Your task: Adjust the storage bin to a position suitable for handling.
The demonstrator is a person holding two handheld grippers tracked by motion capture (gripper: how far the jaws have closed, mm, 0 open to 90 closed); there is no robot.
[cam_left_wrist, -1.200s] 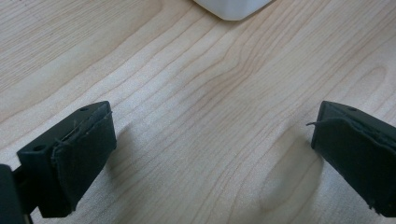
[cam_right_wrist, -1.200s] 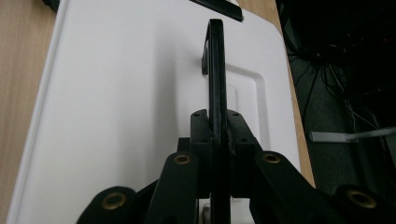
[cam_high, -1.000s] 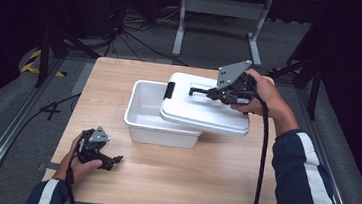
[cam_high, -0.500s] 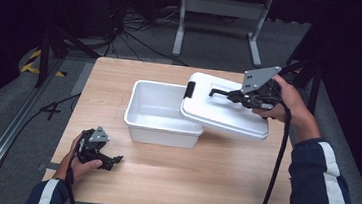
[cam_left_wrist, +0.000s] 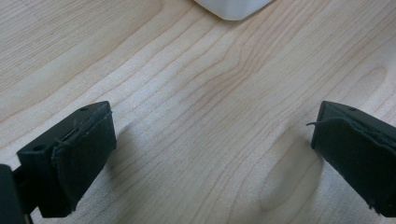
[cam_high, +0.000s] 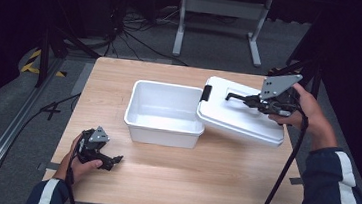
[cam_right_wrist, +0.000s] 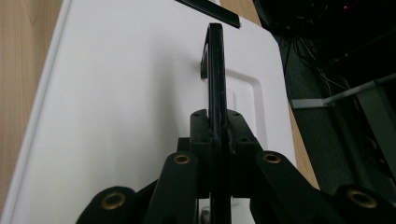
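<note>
High view: the right gripper has its fingers pinched on the lid's black handle, so the lid hangs tilted right of the tub, one edge over its rim. The left gripper rests on the table, fingers spread and empty, likely waiting its turn.

A dark lab or studio: floor cables, metal stand, wooden table.

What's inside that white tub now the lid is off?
Nothing can be seen in the white tub: its floor and walls look bare. The lid, held by its black handle in the right gripper, overlaps the tub's right rim, hiding a little of that edge.
</note>
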